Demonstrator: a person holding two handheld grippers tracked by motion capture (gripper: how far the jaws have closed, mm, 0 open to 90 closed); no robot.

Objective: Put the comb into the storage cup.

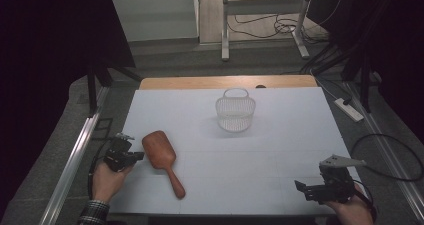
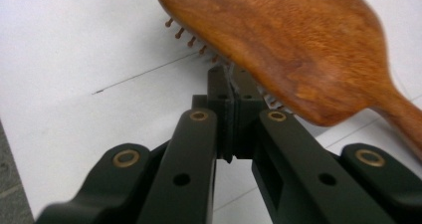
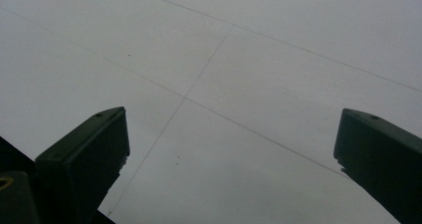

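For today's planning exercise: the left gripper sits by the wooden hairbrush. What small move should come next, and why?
Probably open the left gripper: its jaws are shut, tips tucked under the wooden hairbrush head's edge, so they cannot grasp it yet.

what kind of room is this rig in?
Probably a lab or recording workspace: a white-covered table between black curtains, loose cables and a power strip on the floor, and metal stand legs behind.
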